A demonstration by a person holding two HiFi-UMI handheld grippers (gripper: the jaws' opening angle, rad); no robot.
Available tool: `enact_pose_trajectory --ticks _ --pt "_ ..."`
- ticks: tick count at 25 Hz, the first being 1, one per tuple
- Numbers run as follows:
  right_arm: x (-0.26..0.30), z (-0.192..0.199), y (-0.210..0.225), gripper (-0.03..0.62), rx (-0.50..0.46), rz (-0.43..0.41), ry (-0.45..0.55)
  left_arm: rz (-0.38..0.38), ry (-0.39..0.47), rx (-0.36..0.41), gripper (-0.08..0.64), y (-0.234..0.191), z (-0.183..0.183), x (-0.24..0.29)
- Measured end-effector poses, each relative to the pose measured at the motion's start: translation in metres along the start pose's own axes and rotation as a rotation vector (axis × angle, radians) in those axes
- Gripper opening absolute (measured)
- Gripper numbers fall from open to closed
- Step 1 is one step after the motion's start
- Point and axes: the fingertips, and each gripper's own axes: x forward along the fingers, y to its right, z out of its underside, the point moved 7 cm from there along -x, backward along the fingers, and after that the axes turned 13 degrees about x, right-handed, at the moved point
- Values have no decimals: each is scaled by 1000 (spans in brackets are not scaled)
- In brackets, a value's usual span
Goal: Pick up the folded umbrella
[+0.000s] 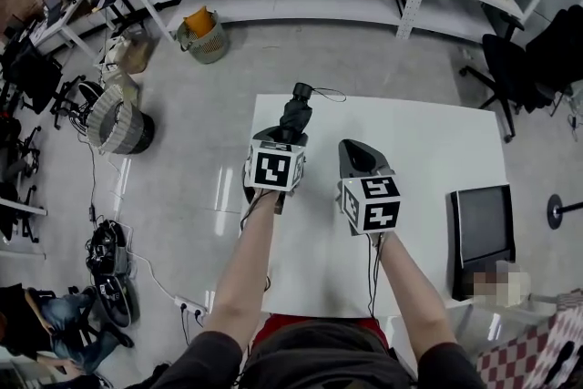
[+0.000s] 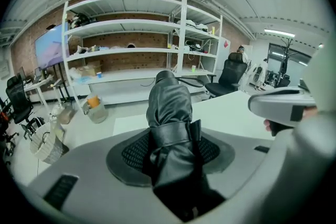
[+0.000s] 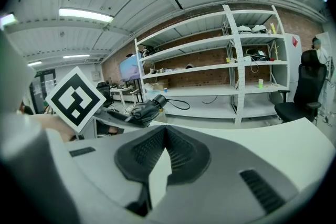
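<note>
We hold the folded black umbrella (image 2: pixel 168 107) pinched tight between the two jaws of our left gripper (image 1: pixel 288 134). It sticks out past the jaws toward 12 o'clock, with its handle end and thin cord at the far tip, and it is up in the air over the far edge of the white table (image 1: pixel 428 141). Our right gripper (image 1: pixel 355 150) is just beside the left one at 3 o'clock, over the table. Its jaws are pressed together at the tips with nothing between them.
</note>
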Motion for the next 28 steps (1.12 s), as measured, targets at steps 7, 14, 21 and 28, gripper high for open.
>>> enact_pose_trajectory --ticks 7,14,21,28 --pt "-19 -12 -18 18 -7 -7 54 -7 90 11 224 0 -9 -30" --pt "-36 -18 -35 18 -19 -8 90 -22 170 20 224 0 -16 -62" --pt "-58 -23 -49 18 -31 -15 130 -39 259 33 224 6 -24 -99" --pt "-77 -25 -59 18 -39 -15 155 -48 330 32 224 14 -23 -135"
